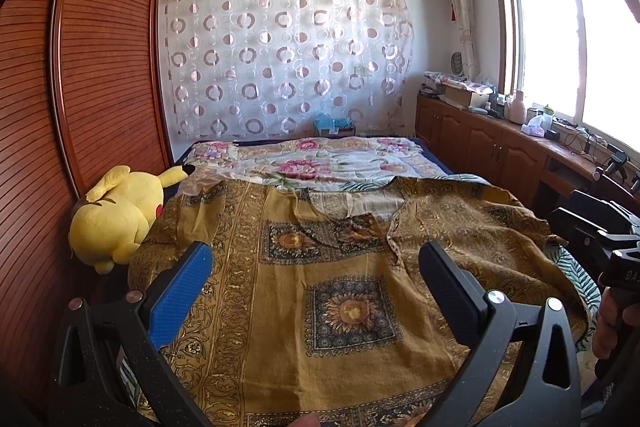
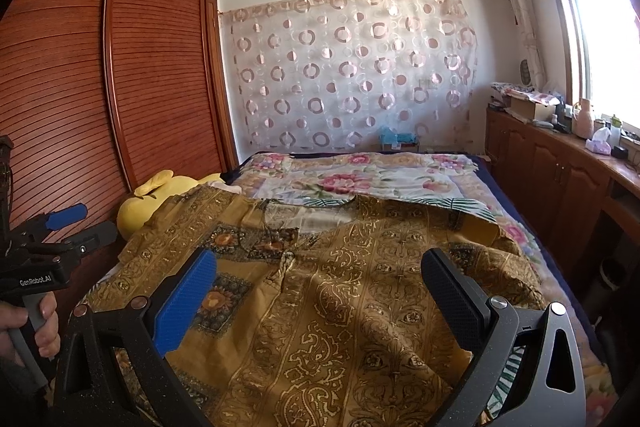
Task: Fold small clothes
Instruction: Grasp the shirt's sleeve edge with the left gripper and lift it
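A mustard-gold patterned garment (image 1: 340, 287) lies spread on the bed, neckline away from me; it also shows in the right wrist view (image 2: 340, 307), with its right half folded over and rumpled. My left gripper (image 1: 316, 263) is open and empty, hovering over the garment's near left part. My right gripper (image 2: 320, 275) is open and empty over the garment's near right part. The right gripper also shows at the right edge of the left wrist view (image 1: 600, 227), and the left gripper shows at the left edge of the right wrist view (image 2: 64, 227).
A yellow plush toy (image 1: 116, 215) lies at the bed's left edge against the wooden wardrobe (image 1: 104, 67). A floral bedspread (image 1: 320, 159) covers the far bed. Wooden cabinets (image 1: 500, 143) with clutter run along the right under the window.
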Demonstrator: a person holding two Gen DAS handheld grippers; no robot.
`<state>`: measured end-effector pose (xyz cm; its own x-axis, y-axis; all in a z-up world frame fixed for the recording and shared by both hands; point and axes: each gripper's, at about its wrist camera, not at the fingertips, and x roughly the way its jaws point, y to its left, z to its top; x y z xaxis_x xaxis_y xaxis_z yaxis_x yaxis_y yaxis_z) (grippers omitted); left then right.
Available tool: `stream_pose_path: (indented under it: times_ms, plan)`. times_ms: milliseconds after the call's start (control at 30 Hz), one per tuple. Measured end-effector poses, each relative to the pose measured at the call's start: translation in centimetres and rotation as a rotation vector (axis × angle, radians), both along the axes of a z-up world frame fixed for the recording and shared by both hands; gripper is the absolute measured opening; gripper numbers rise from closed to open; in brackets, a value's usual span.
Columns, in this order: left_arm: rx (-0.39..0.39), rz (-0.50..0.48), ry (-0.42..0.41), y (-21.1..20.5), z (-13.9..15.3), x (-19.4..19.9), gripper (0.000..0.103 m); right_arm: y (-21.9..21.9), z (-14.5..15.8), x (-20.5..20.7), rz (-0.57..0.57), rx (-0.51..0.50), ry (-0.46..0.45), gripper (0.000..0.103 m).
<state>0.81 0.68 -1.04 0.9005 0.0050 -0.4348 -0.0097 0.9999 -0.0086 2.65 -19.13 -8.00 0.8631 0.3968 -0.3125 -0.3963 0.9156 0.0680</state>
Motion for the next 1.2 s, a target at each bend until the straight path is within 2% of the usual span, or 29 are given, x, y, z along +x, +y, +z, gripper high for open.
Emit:
stream_pose_path:
  times_ms: [367, 767, 967, 1133, 1200]
  plan:
    - [-0.03, 0.017, 0.081, 3.9, -3.2, 1.3, 0.103, 2.7, -0.7, 2.6, 0.127, -0.049, 0.048, 0.102]
    - [-0.086, 0.038, 0.109, 9.0, -5.0, 1.6, 0.103, 4.2, -1.4, 5.3, 0.21, -0.145, 0.093, 0.102]
    - [-0.096, 0.057, 0.139, 12.8, -6.4, 2.2, 0.095, 5.1, -1.9, 6.6, 0.248, -0.173, 0.144, 0.102]
    - [-0.194, 0.068, 0.191, 17.5, -7.6, 3.1, 0.08, 5.2, -1.4, 7.9, 0.281, -0.18, 0.18, 0.102]
    - [-0.198, 0.081, 0.215, 18.7, -8.0, 3.8, 0.076, 5.4, -1.0, 8.5, 0.286, -0.18, 0.182, 0.102]
